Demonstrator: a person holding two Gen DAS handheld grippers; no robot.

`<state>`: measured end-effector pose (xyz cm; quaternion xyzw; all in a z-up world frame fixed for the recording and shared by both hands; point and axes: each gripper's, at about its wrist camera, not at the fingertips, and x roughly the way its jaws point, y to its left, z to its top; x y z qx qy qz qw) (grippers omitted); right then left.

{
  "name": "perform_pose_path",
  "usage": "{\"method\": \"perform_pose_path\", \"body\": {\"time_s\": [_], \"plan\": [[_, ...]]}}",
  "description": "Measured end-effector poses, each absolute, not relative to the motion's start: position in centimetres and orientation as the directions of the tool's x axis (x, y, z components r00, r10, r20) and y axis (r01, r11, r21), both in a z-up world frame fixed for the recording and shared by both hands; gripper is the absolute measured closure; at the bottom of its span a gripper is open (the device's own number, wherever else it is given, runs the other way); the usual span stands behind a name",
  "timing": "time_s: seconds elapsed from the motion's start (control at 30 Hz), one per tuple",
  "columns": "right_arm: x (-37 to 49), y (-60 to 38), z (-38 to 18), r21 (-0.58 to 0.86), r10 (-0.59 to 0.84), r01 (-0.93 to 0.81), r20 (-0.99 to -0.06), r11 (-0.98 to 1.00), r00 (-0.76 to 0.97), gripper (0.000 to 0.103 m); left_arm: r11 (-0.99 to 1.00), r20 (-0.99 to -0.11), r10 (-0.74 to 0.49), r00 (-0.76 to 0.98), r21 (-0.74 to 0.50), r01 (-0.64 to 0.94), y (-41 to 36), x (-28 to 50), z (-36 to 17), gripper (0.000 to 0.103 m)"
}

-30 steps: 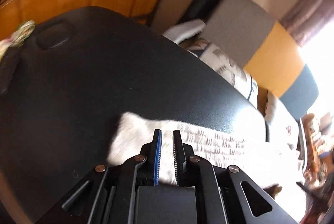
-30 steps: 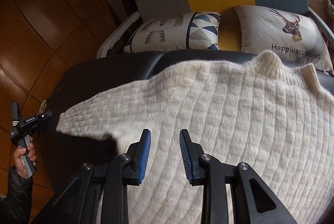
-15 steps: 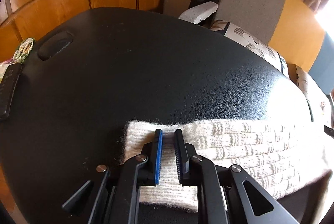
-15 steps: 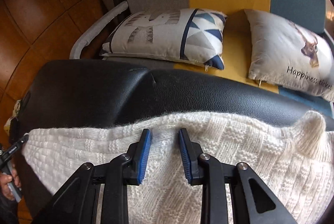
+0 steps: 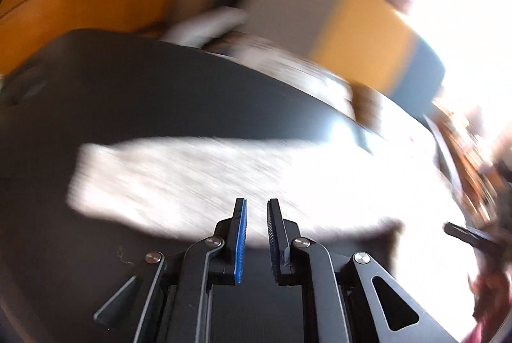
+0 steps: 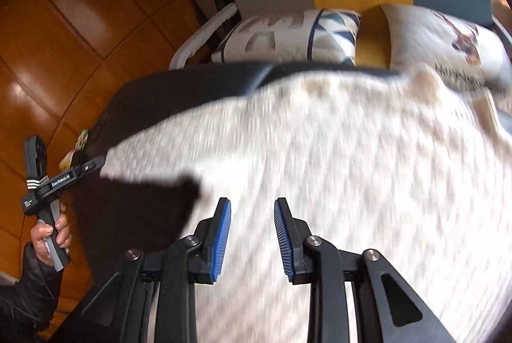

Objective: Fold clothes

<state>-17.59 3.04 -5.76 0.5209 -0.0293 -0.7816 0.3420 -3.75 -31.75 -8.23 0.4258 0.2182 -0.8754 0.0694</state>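
1. A cream knit sweater (image 6: 336, 151) is spread over the black table (image 6: 179, 93), filling the centre and right of the frame.
2. The right claw (image 6: 252, 205) is held open above it.
3. The left claw (image 5: 257, 203) is parted narrowly, empty, at the blurred sweater's lower edge.

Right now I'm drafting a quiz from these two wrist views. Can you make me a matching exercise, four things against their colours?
Things:
1. sweater
2. table
3. finger pads
4. wall panelling

Colours:
A. blue
B. orange-brown wood
C. cream white
D. black

Pairs: 1-C, 2-D, 3-A, 4-B
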Motion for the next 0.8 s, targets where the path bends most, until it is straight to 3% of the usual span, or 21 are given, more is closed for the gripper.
{"method": "perform_pose_path", "body": {"time_s": [0.27,0.5,0.73,0.8], "plan": [[-5.9,13.7,-6.7,0.399,-0.508,0.401,-0.834,-0.825,-0.214,0.075,-0.896,-0.768,0.408,-0.493,-0.441,-0.053,-13.2,1.6,-9.9,0.09],[2.0,30.1,-6.7,0.615,-0.602,0.103,-0.701,-0.782,-0.384,0.072,-0.836,-0.742,0.485,-0.462,-0.549,0.005,-13.8,4.9,-11.2,0.09],[5.4,37.2,-11.6,0.7,-0.614,-0.071,-0.667,-0.711,-0.423,0.069,-0.761,-0.705,0.56,-0.435,-0.645,0.067,-14.4,8.2,-12.4,0.068],[5.4,37.6,-12.3,0.74,-0.642,-0.075,-0.625,-0.669,-0.444,0.069,-0.765,-0.706,0.558,-0.436,-0.641,0.061,-14.1,8.6,-12.4,0.053]]}}
